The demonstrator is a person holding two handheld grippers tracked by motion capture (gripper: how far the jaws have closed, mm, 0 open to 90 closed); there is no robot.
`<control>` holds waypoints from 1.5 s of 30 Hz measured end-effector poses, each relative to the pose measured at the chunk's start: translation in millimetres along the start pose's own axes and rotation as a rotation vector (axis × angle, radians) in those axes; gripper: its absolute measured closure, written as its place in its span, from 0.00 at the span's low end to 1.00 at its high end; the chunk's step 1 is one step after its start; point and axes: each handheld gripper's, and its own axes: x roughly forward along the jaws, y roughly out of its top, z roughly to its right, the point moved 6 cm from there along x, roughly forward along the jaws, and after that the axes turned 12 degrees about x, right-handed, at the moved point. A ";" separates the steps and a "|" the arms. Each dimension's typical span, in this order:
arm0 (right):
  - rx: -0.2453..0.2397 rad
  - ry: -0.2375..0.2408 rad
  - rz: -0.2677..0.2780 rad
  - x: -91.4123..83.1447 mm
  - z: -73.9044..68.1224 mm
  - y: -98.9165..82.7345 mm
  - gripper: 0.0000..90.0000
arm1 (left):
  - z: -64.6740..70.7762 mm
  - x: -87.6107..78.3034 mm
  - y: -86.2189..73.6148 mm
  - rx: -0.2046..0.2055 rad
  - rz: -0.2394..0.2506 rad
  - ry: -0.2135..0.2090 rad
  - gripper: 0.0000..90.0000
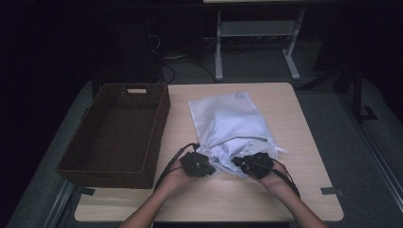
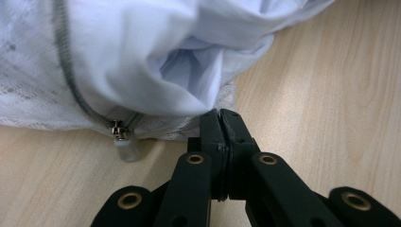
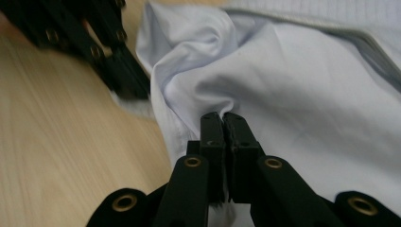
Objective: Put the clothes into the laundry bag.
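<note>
A white mesh zip bag (image 1: pixel 228 116) lies on the table with its open mouth toward me. A pale garment (image 1: pixel 222 151) bulges out of that mouth. My left gripper (image 1: pixel 210 167) sits at the mouth's left corner. In the left gripper view its jaws (image 2: pixel 220 113) are shut on the bag's lacy edge (image 2: pixel 222 94), beside the zipper pull (image 2: pixel 124 143). My right gripper (image 1: pixel 236 162) is at the mouth's right side. Its jaws (image 3: pixel 222 116) are shut on a puckered fold of the garment (image 3: pixel 293 94). The left gripper (image 3: pixel 128 91) also appears there, blurred, at the upper left.
A dark wicker basket (image 1: pixel 161 118) stands on the left part of the wooden table (image 1: pixel 237 199), close beside the bag. Bare tabletop lies in front of my hands and to the bag's right. Beyond the table are a dark floor and metal frame legs (image 1: pixel 218 47).
</note>
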 end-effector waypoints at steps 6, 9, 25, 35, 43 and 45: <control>-0.001 -0.025 0.001 27.3 -2.6 26.6 0.96 | 1.7 0.7 0.0 0.013 -0.002 -0.023 0.99; 0.024 -0.062 -0.018 46.4 6.1 33.8 0.97 | 1.5 -0.1 -0.8 0.017 -0.007 -0.033 1.00; 0.178 -0.149 0.017 76.0 56.0 42.2 0.96 | -0.7 -2.0 -3.2 0.001 -0.011 -0.034 0.99; 0.115 -0.020 0.015 31.3 46.1 31.1 0.63 | -2.3 -2.6 -4.7 -0.008 -0.006 -0.026 0.99; 0.134 -0.036 0.090 -17.7 74.6 20.3 0.53 | -3.0 -2.5 -4.7 -0.010 -0.004 -0.023 0.99; 0.172 -0.097 0.109 -24.2 96.3 16.8 0.54 | -3.1 -2.6 -4.9 -0.009 -0.005 -0.023 0.99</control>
